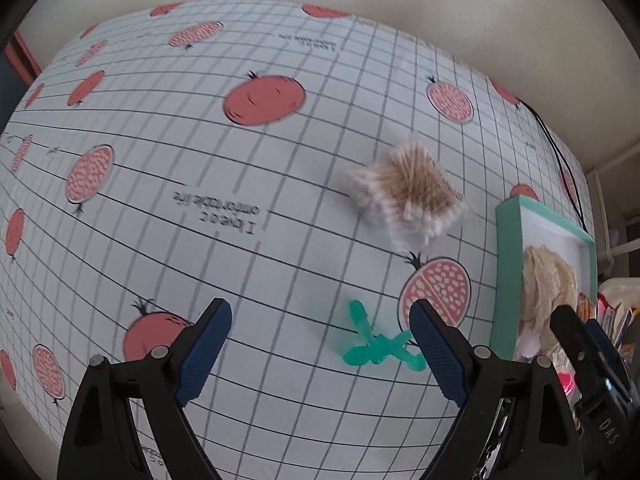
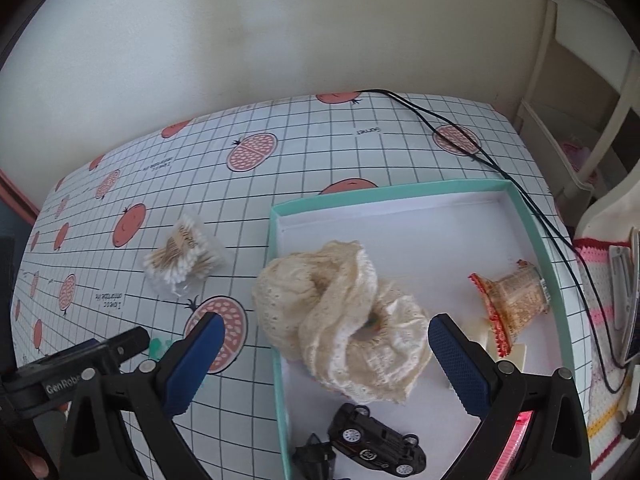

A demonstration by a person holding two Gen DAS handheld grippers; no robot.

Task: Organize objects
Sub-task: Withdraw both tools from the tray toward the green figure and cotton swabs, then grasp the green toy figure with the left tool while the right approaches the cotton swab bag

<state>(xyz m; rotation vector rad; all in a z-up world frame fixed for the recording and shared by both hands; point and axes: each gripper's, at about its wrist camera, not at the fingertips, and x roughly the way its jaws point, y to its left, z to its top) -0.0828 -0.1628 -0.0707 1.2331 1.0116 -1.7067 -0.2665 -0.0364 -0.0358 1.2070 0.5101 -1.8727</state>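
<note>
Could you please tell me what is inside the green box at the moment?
Inside the green box: cream lace cloth, black toy car, clear snack packet. Whatever lies beneath the cloth is hidden.

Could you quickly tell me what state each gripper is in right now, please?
Left gripper: open, holding nothing, above the green clip.
Right gripper: open, holding nothing, over the cream lace cloth in the box.

Grid-and-pomegranate tablecloth (image 1: 280,208), mint-green box (image 2: 276,280), cream lace cloth (image 2: 340,320), black toy car (image 2: 376,444).
</note>
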